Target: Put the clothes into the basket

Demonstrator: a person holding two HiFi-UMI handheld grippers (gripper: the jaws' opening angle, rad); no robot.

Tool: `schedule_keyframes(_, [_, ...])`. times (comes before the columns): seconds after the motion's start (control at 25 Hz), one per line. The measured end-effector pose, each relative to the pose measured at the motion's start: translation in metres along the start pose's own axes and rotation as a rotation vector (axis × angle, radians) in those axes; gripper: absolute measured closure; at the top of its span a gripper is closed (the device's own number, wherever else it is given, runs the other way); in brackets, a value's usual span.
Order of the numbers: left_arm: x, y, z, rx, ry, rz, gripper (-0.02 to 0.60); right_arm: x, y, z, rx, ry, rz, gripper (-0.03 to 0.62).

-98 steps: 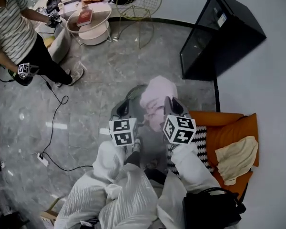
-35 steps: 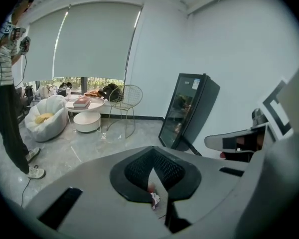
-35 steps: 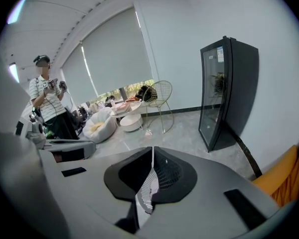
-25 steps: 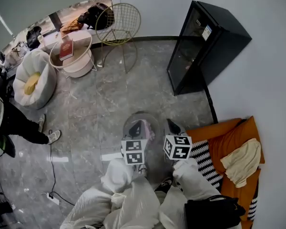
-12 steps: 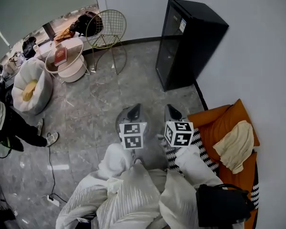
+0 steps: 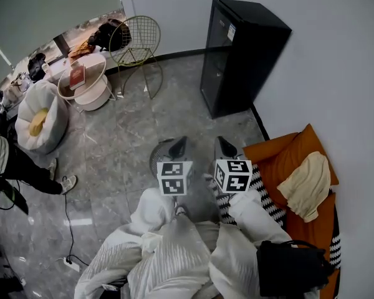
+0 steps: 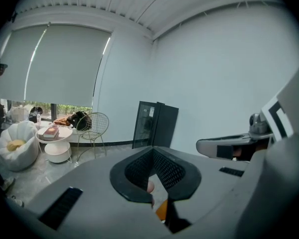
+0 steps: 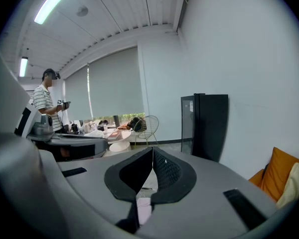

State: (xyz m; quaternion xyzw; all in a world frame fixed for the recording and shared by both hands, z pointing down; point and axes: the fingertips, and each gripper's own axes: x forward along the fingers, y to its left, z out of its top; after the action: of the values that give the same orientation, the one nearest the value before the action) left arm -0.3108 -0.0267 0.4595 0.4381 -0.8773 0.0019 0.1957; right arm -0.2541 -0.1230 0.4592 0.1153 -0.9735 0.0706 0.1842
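both arms reach forward side by side, left gripper (image 6: pixel 178 144) and right gripper (image 6: pixel 223 144) tilted slightly down. both pairs of jaws are together, gripping nothing.

2 grippers (image 6: pixel 176 146) (image 6: pixel 224 146), 1 basket (image 6: pixel 156 161), 1 blk cabinet (image 6: pixel 237 55), 1 wire chair (image 6: pixel 132 39), 1 table (image 6: pixel 87 81), 1 beanbag (image 6: pixel 37 117)

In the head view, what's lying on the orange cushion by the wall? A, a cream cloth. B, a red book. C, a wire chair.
A: a cream cloth lies draped over the orange cushion, while the red book sits across the room on the round white table.
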Motion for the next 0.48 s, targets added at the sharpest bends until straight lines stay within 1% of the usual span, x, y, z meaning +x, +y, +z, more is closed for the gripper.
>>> schedule_keyframes(0.08, [0.0005, -0.0021, 0.0006, -0.001, -0.005, 0.005, 0.577, -0.0012, -0.0026, 0.0002, 0.001, -0.001, -0.006, 0.569])
schedule_keyframes(0.28, [0.0010, -0.0062, -0.0011, 0.030, -0.002, 0.013, 0.575, -0.0024, -0.0063, -0.0026, 0.002, 0.003, -0.015, 0.569])
schedule_keyframes(0.48, [0.0012, -0.0033, -0.0014, 0.021, -0.003, 0.018, 0.575, -0.0023, -0.0064, -0.0040, 0.007, 0.009, -0.023, 0.569])
